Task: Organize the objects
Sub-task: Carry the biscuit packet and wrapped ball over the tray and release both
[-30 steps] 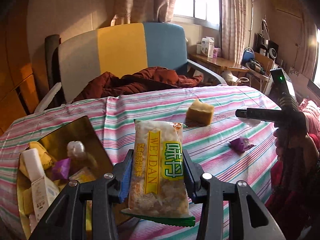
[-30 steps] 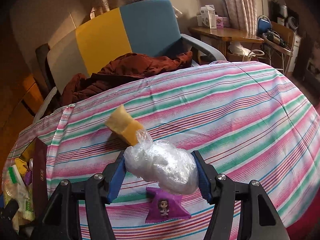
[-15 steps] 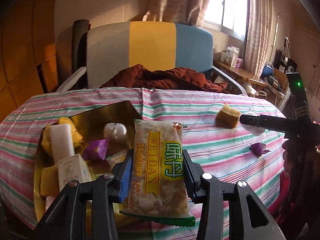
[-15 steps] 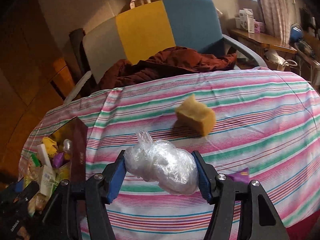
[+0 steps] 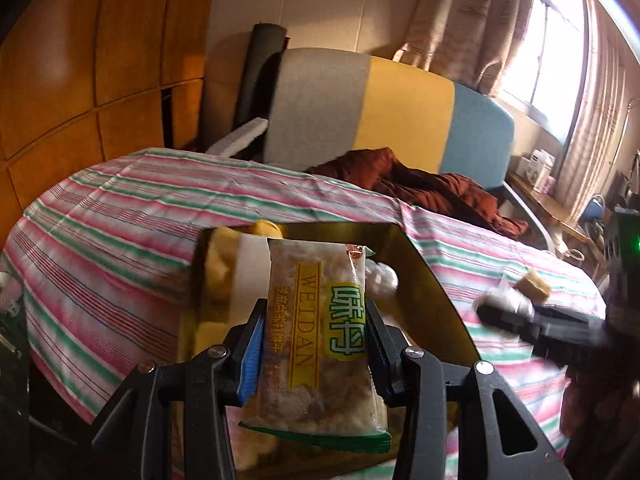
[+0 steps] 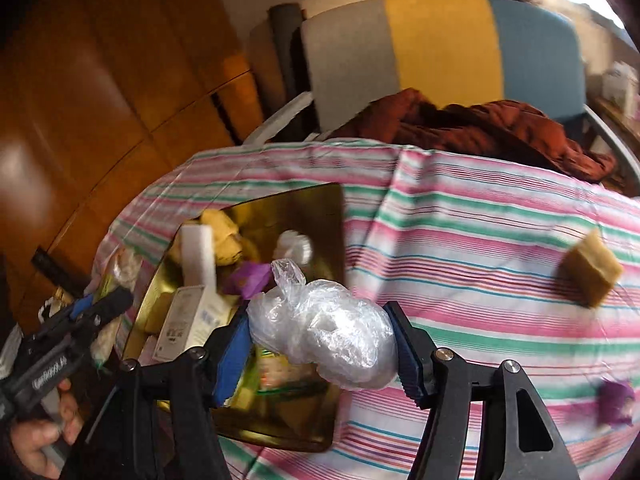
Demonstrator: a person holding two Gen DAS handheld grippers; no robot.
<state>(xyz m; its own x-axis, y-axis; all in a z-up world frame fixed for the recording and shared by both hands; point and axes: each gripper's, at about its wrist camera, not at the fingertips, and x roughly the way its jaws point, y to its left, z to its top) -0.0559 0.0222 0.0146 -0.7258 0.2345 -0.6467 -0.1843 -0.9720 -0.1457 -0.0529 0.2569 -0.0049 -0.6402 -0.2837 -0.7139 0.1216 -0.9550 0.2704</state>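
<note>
My left gripper (image 5: 314, 344) is shut on a snack packet (image 5: 316, 344) printed WEIDAN, held upright over the gold tin box (image 5: 436, 280). My right gripper (image 6: 322, 348) is shut on a crumpled clear plastic bag (image 6: 324, 340), which hangs above the gold tin box (image 6: 316, 216) at its right side. Inside the box lie yellow pieces (image 6: 224, 236), a white carton (image 6: 188, 320), a white block (image 6: 198, 256) and a purple wrapper (image 6: 250, 278). The right gripper (image 5: 508, 308) shows at the right of the left wrist view, and the left gripper (image 6: 92, 308) at the far left of the right wrist view.
A tan sponge block (image 6: 592, 272) and a purple packet (image 6: 616, 402) lie on the striped tablecloth (image 6: 480, 240) to the right of the box. Behind the table stands a grey, yellow and blue chair (image 6: 440, 48) with a rust-red garment (image 6: 480, 128). Wooden panels (image 5: 80, 80) fill the left.
Both grippers have swung left with their loads, from over the open cloth to over the gold box. The sponge and the purple packet now lie far to the right.
</note>
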